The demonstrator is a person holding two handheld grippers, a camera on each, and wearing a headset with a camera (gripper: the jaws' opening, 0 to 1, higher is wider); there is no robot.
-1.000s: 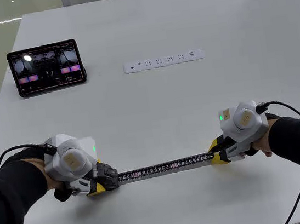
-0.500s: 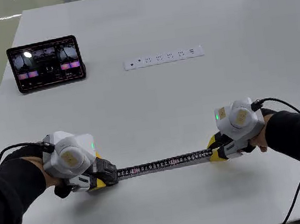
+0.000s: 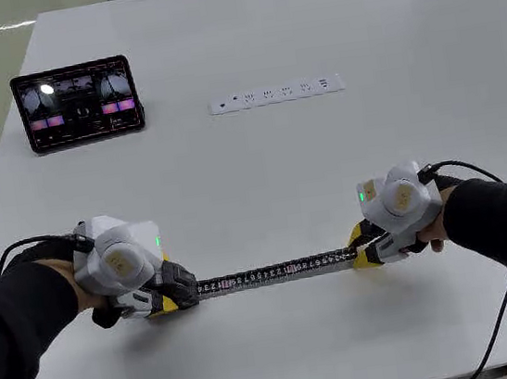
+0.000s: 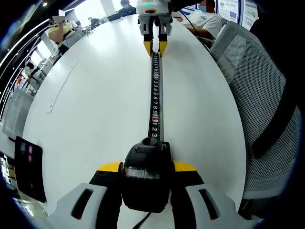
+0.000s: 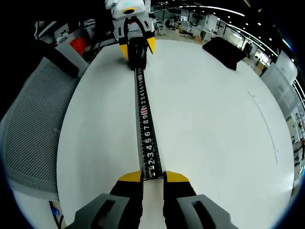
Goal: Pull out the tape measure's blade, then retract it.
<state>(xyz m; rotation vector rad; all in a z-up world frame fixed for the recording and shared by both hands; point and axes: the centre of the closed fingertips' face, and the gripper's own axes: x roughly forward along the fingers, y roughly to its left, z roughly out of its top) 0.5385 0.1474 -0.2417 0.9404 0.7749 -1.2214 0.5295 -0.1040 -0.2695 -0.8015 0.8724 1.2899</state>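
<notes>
Here, blade (image 3: 274, 273) outstretched, left-right (case (image 3: 179, 287) leftward).

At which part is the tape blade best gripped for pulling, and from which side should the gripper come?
At its free end, coming head-on along its length. The blade is a thin flat strip stretched straight over the table, so the end looks the easiest hold; the right gripper pinches it there, opposite the case in the left gripper.
</notes>
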